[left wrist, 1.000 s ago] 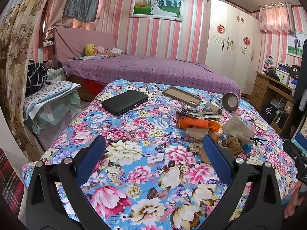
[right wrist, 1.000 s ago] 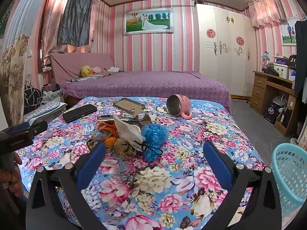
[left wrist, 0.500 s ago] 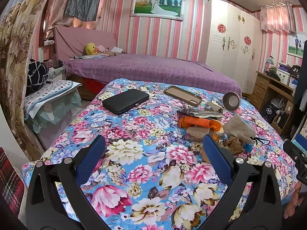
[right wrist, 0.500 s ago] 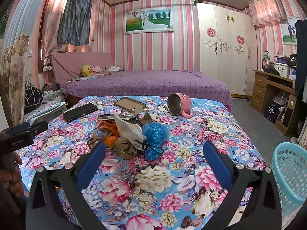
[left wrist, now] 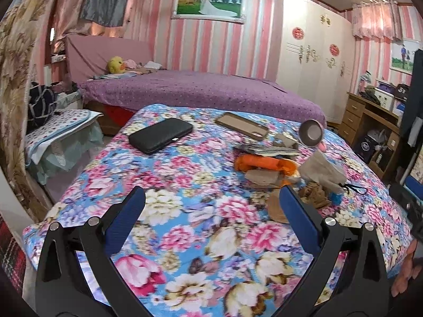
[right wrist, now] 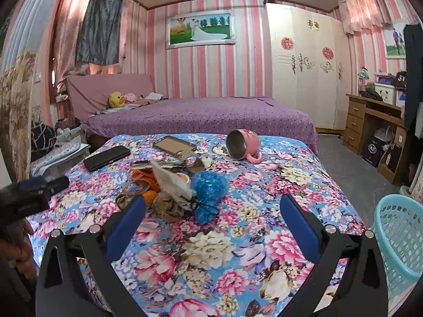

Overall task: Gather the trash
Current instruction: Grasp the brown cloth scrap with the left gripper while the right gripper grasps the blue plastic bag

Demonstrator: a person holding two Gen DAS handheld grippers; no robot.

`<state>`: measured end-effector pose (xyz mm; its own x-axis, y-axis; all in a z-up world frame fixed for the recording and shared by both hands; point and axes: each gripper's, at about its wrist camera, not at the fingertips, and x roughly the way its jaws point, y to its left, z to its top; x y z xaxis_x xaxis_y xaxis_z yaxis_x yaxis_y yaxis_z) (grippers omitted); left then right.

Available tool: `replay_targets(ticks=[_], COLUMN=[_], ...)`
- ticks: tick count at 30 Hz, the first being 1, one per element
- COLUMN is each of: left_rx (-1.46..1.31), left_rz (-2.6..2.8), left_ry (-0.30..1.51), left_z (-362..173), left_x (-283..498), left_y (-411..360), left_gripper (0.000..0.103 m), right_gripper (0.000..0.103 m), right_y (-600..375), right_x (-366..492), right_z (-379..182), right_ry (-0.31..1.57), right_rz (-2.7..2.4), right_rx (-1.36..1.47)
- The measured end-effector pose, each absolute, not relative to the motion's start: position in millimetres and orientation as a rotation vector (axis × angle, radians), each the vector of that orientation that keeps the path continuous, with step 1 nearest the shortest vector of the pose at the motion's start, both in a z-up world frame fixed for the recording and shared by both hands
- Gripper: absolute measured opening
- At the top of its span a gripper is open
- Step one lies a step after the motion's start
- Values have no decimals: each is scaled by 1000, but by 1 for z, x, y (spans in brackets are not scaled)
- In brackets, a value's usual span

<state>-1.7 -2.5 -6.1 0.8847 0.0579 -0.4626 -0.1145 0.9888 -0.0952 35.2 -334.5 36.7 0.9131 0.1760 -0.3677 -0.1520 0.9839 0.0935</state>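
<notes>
A heap of trash lies on the floral tablecloth (left wrist: 169,211): orange peel (left wrist: 261,164), a crumpled white wrapper (right wrist: 170,182), a blue plastic bag (right wrist: 208,187), brown scraps (right wrist: 166,207). My left gripper (left wrist: 210,206) hovers open over the near left part of the table, left of the heap, with nothing between its fingers. My right gripper (right wrist: 211,211) is open too, just short of the heap, the blue bag lying ahead between its fingers. A turquoise mesh basket (right wrist: 399,240) stands on the floor at the table's right.
A black wallet (left wrist: 161,135), a tan phone case (left wrist: 242,126) and a tipped pink mug (right wrist: 243,145) also lie on the table. Behind it is a purple bed (right wrist: 201,116). A wooden desk (right wrist: 375,126) is at the right. A hand (right wrist: 15,248) holds the other gripper at the left.
Both grippers have crept slightly forward toward the table; the heap sits a little lower in the right wrist view. Both stay open. Nothing on the table has moved.
</notes>
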Motion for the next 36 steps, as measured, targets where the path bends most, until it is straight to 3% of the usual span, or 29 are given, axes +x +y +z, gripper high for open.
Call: replay_targets(ticks=[9, 13, 17, 19, 20, 22, 36], left_rx=[-72, -79, -80, -92, -98, -98, -174], left_rz=[25, 10, 9, -24, -45, -61, 1], left_ry=[574, 618, 697, 725, 731, 725, 536], left_z=[-24, -32, -45, -49, -50, -49, -12], left_x=[35, 53, 71, 76, 77, 74, 30], left_y=[-55, -66, -72, -74, -74, -74, -12], left_gripper=[98, 92, 67, 50, 35, 27, 25], right_gripper=[99, 99, 99, 99, 99, 99, 99], right_y=[-363, -370, -374, -375, -375, -373, -306], right_x=[40, 39, 40, 40, 40, 41, 80], right_z=[36, 35, 35, 35, 35, 34, 36], right_ry=[385, 386, 393, 395, 396, 401, 426], right_rz=[119, 113, 106, 103, 103, 107, 242], right_rx=[96, 90, 91, 89, 88, 83, 6])
